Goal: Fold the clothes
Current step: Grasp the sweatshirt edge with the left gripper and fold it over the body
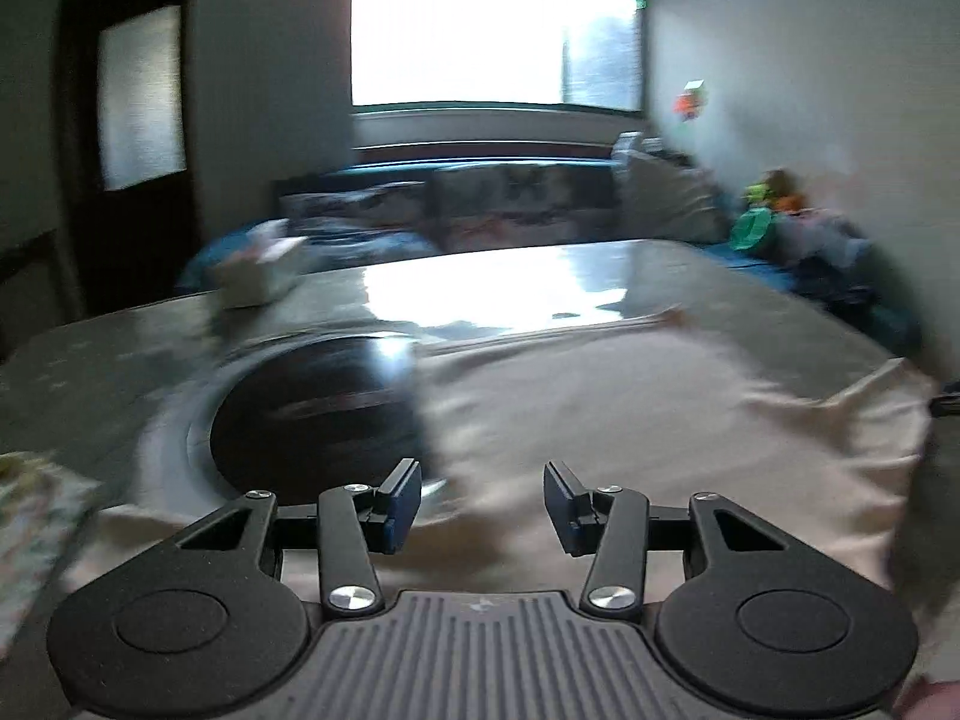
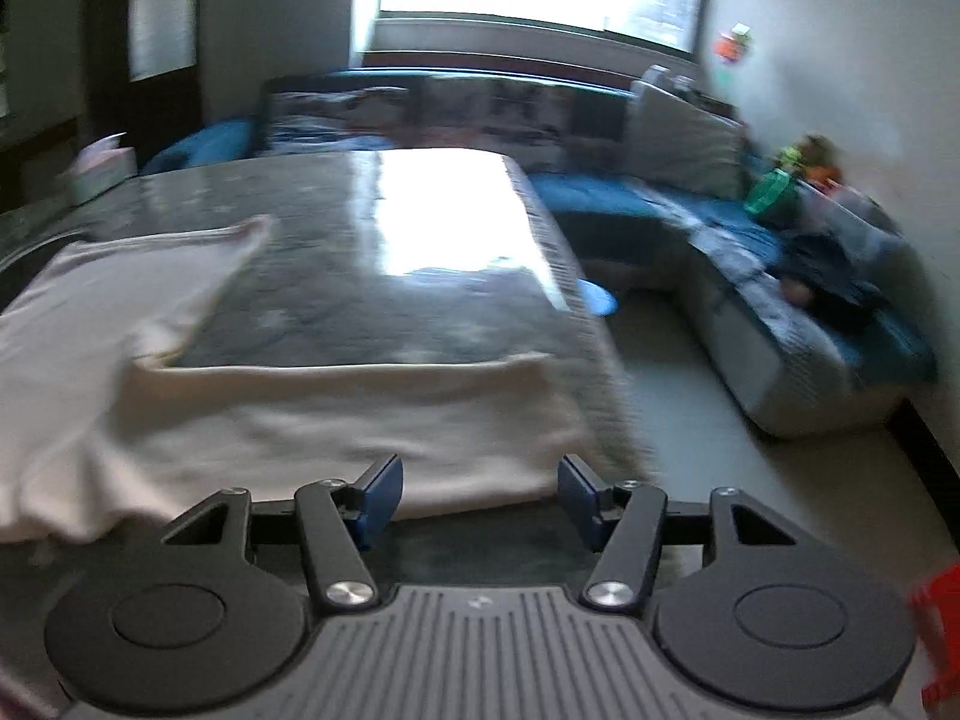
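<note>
A pale pink-white garment (image 1: 630, 414) lies spread flat on the grey table (image 1: 90, 372). In the left wrist view my left gripper (image 1: 482, 501) is open and empty, hovering just above the garment's near part. In the right wrist view the same garment (image 2: 336, 426) stretches across the table (image 2: 372, 276) from the left, with a sleeve reaching toward the far left. My right gripper (image 2: 478, 495) is open and empty, above the garment's near hem close to the table's right corner. Both views are motion-blurred.
A dark round inset (image 1: 312, 408) sits in the table left of the garment. A tissue box (image 1: 258, 276) stands at the table's far left. A patterned cloth (image 1: 30, 516) lies at the near left. A blue sofa (image 2: 780, 252) with toys wraps the back and right.
</note>
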`<state>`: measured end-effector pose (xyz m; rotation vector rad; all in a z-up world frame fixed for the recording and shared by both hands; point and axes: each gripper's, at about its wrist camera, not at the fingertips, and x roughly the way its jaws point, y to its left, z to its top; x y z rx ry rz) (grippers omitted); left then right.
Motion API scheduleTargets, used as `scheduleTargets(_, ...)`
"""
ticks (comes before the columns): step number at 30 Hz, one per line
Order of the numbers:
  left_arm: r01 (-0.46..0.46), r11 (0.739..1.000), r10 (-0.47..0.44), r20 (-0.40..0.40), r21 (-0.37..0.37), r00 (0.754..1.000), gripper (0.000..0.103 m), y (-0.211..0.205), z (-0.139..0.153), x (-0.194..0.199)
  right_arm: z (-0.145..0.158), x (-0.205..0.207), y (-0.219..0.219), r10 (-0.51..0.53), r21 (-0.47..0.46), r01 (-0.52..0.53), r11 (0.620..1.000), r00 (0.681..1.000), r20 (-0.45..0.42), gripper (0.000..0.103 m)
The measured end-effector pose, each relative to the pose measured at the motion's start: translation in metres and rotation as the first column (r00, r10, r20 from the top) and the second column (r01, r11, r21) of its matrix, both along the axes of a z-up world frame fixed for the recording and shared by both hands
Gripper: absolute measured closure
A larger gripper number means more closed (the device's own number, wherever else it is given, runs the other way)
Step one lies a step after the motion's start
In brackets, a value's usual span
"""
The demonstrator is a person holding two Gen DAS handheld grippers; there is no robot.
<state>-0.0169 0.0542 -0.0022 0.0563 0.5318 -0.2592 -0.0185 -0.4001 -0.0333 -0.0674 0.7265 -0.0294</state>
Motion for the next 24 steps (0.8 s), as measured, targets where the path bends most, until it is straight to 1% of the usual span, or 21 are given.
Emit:
scheduleTargets(3,0.100,0.995,-0.100,0.001,-0.009,0.995,0.054,-0.029,0.001,0.003,-0.007,0.010,-0.020,-0.058,0.002,0.058,0.998,0.998,-0.011,0.049)
scheduleTargets(5,0.160,0.987,-0.160,-0.007,-0.015,0.987,0.054,-0.049,0.000,0.004,-0.011,0.015,-0.029,-0.085,0.025,0.085,0.996,0.996,-0.016,0.049)
scheduleTargets(7,0.218,0.976,-0.218,-0.013,-0.018,0.976,0.054,-0.068,-0.001,0.005,-0.013,0.018,-0.034,-0.101,0.052,0.101,0.993,0.995,-0.015,0.053)
scheduleTargets(9,0.263,0.965,-0.263,-0.016,-0.010,0.965,0.054,-0.083,-0.002,0.004,-0.013,0.019,-0.035,-0.100,0.066,0.101,0.993,0.995,-0.014,0.065)
scheduleTargets(11,0.300,0.954,-0.300,-0.024,-0.007,0.954,0.054,-0.098,-0.003,0.003,-0.014,0.018,-0.035,-0.091,0.086,0.091,0.992,0.996,-0.012,0.069)
scheduleTargets(14,0.350,0.937,-0.350,-0.035,-0.002,0.936,0.054,-0.118,-0.006,0.002,-0.012,0.016,-0.035,-0.093,0.107,0.092,0.990,0.996,-0.001,0.090)
scheduleTargets(15,0.363,0.932,-0.363,-0.039,-0.003,0.931,0.054,-0.123,-0.008,0.002,-0.011,0.014,-0.036,-0.095,0.121,0.093,0.988,0.996,0.006,0.092)
scheduleTargets(18,0.399,0.917,-0.398,-0.051,-0.001,0.916,0.054,-0.136,-0.012,0.002,-0.006,0.011,-0.037,-0.097,0.143,0.091,0.986,0.995,0.035,0.094)
scheduleTargets(24,0.477,0.879,-0.477,-0.083,-0.017,0.875,0.054,-0.158,-0.022,0.001,0.022,0.007,-0.035,-0.085,0.153,0.067,0.986,0.990,0.114,0.095)
